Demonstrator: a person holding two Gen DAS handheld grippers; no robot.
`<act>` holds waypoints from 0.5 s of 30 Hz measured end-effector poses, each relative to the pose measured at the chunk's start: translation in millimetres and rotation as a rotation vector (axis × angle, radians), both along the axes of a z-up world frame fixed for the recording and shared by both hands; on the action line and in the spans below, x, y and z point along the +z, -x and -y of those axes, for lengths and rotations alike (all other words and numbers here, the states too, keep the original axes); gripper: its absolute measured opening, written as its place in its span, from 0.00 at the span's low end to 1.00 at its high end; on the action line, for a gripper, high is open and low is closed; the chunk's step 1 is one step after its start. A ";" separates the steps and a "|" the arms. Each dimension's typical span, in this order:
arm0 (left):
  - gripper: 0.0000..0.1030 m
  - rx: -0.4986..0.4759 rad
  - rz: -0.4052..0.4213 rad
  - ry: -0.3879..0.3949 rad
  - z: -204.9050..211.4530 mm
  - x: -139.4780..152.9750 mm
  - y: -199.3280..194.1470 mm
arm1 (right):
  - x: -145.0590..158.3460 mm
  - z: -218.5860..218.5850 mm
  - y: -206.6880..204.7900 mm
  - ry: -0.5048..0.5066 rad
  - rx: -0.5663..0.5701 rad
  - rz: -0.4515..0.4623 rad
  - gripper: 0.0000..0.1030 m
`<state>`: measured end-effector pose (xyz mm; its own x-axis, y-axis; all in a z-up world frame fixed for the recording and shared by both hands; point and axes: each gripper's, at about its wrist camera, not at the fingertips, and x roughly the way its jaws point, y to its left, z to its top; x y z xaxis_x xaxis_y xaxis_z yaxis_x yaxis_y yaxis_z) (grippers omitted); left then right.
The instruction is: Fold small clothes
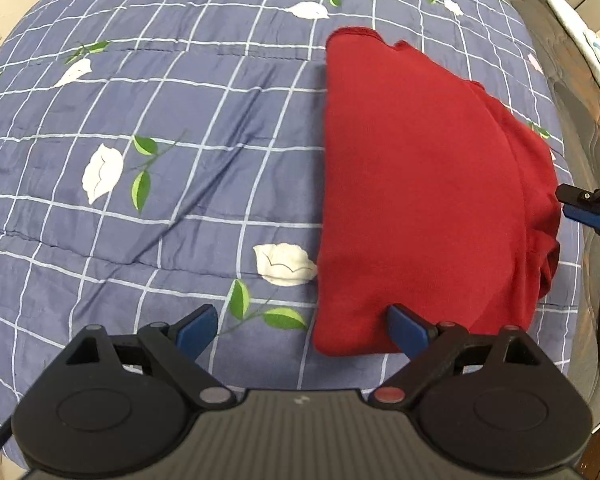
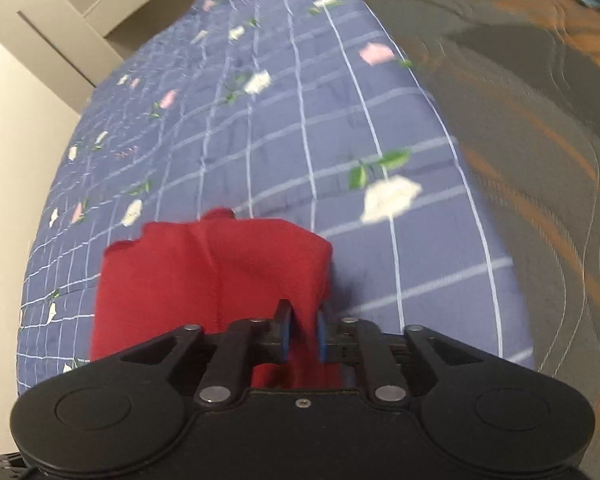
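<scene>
Garment: red cloth (image 1: 420, 184), folded double, flat on checked floral quilt (image 1: 140, 80), at 2 o'clock in left view.
Purpose: likely one edge gripped for another fold.
Right claw (image 2: 302, 334): narrow, pinching a cloth ridge.
Left claw (image 1: 302, 326): wide, empty, straddling cloth's near corner.

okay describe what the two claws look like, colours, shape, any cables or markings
Both match: the left claw and right claw each have a black body with two round discs, black linkage arms with silver and reddish pivot pins, and blue pads on the fingertips. A small pale mark sits on the left body's ribbed centre. A black cable trails off its lower left corner.
</scene>
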<state>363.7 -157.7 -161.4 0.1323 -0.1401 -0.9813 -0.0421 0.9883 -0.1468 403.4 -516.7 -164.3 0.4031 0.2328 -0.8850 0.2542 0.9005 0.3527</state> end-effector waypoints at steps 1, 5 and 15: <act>0.92 0.000 -0.001 0.002 0.3 -0.1 0.1 | 0.4 -0.6 3.6 -0.002 -0.006 -0.001 0.31; 0.92 0.000 -0.006 -0.001 1.2 -0.1 -0.7 | 0.0 -6.0 20.9 -0.014 0.000 -0.010 0.55; 0.92 0.010 -0.011 -0.007 0.1 -0.2 -0.7 | -30.5 -16.4 55.0 0.146 -0.035 -0.138 0.81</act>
